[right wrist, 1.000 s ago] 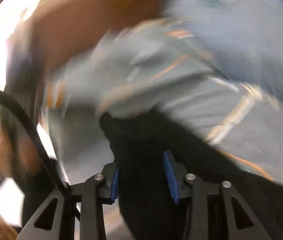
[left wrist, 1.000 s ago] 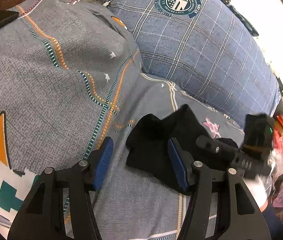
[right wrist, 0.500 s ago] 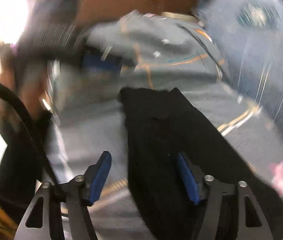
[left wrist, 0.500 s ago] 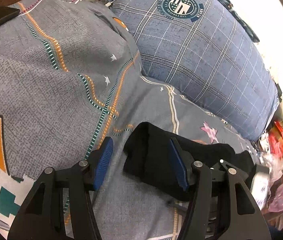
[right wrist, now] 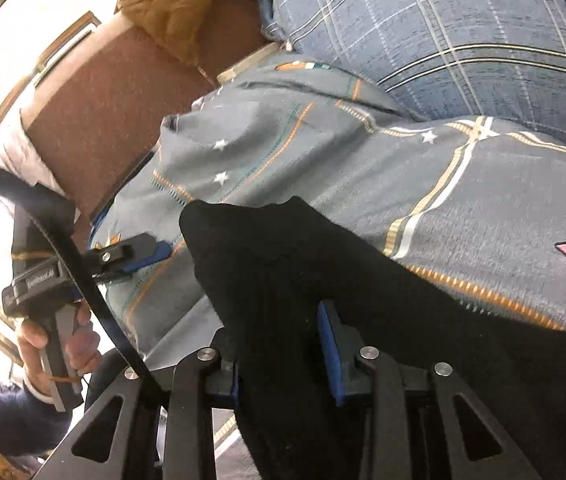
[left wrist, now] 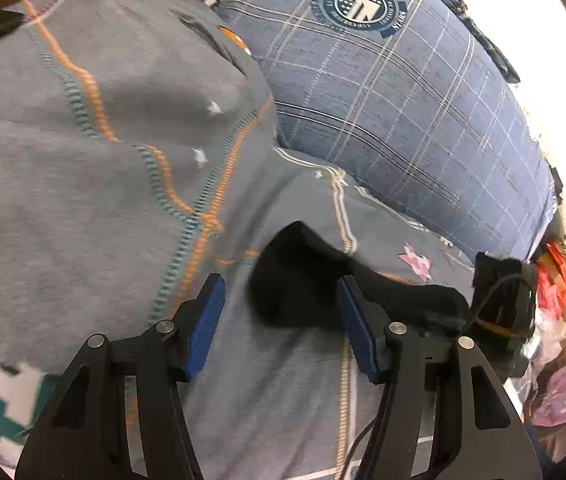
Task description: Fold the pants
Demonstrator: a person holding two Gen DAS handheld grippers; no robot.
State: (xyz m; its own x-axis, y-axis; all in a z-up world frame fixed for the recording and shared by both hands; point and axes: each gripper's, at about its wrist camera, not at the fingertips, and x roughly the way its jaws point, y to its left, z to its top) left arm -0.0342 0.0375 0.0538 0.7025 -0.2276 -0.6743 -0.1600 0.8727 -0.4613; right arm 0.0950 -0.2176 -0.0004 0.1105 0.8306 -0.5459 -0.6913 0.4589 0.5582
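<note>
The pants (left wrist: 303, 280) are plain black. The bedsheet (left wrist: 103, 200) is grey with orange and teal stitched lines, small white stars and a pink star. The pillow (left wrist: 403, 100) is blue-grey plaid with pale lines and a round dark teal crest. Both tools (left wrist: 281, 320) (right wrist: 283, 344) are black with blue pads.

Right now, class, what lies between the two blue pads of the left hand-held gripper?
In the left wrist view, the open left hand-held gripper frames grey patterned bedding and one end of the black fabric pants; neither pad visibly touches them.
</note>
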